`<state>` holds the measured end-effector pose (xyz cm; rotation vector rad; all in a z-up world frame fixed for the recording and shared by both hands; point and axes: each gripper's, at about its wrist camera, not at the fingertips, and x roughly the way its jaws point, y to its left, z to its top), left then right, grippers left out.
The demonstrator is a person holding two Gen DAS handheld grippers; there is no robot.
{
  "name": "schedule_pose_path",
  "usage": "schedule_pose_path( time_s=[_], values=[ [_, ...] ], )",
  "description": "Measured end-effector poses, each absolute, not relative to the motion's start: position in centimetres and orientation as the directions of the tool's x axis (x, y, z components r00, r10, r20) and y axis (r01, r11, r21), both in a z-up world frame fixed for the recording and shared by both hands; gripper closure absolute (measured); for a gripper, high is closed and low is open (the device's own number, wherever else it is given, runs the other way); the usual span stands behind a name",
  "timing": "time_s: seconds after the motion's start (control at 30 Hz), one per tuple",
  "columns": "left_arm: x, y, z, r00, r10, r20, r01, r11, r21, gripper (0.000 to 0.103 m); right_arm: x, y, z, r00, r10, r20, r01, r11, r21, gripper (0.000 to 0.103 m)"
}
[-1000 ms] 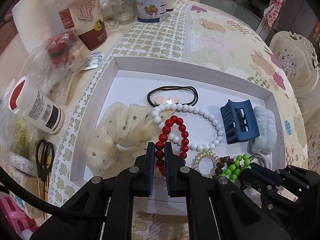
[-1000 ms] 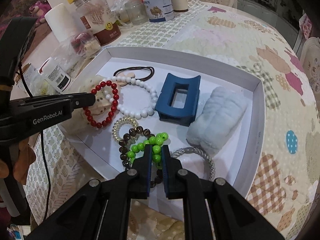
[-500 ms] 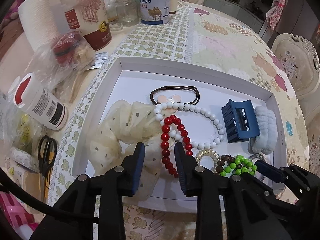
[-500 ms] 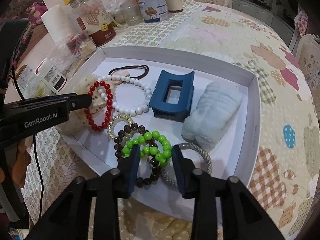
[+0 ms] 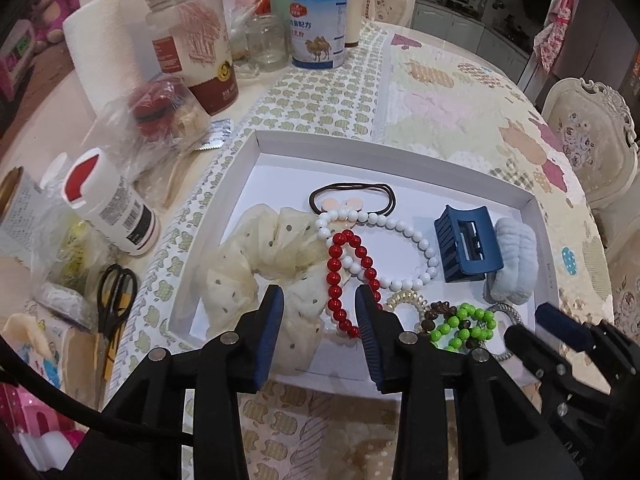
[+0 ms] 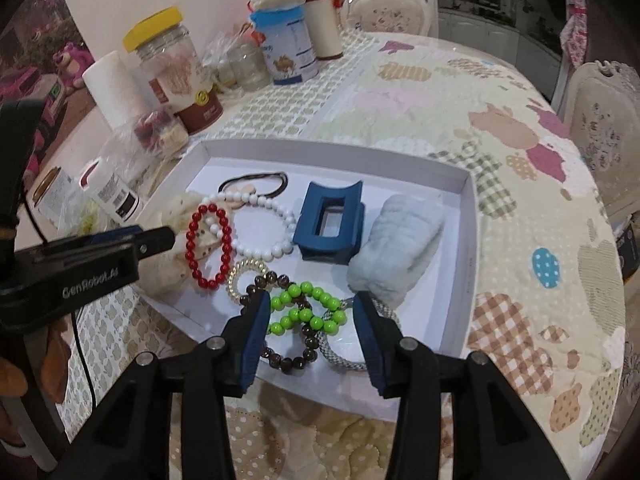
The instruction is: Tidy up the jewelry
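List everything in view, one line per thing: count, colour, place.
tray: 1, white, on the quilted table.
scrunchie: 1, cream, dotted, tray's left.
red beads: 1 loop, overlapping the white beads.
white beads: 1 loop, tray middle.
hair tie: 1, dark brown, far middle.
claw clip: 1, navy, right of the white beads.
fluffy band: 1, pale blue, by the right wall.
green beads: 1 loop, near edge.
brown beads: 1 loop, under the green.
coil tie: 1, clear, near edge.
rope band: 1, grey-white, near right.
scissors: 1, black, left of tray.
jars: several, table's far left.
left tool: opening, nothing gripped.
right tool: opening, nothing gripped.
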<state>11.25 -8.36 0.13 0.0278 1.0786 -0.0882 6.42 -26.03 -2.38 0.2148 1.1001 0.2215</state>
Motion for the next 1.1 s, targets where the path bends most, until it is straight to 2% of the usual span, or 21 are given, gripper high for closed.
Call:
schedule_pose_path(
  time_s=[0.13, 1.1],
  values=[
    [10.1, -8.5, 1.0, 0.493, -0.042, -0.869, 0.094, 0.996, 0.005, 0.076, 6.0, -26.0, -1.2, 0.474, 0.224, -0.851, -0.037, 0.971, 0.235, 0.051],
    [2.8, -7.8, 6.4, 0.601, -0.046, -0.798, 0.125, 0.992, 0.036, 0.076, 1.2, -24.8, 4.9, 0.589, 0.14, -0.796, 0.031, 0.98, 0.196, 0.045]
  ],
)
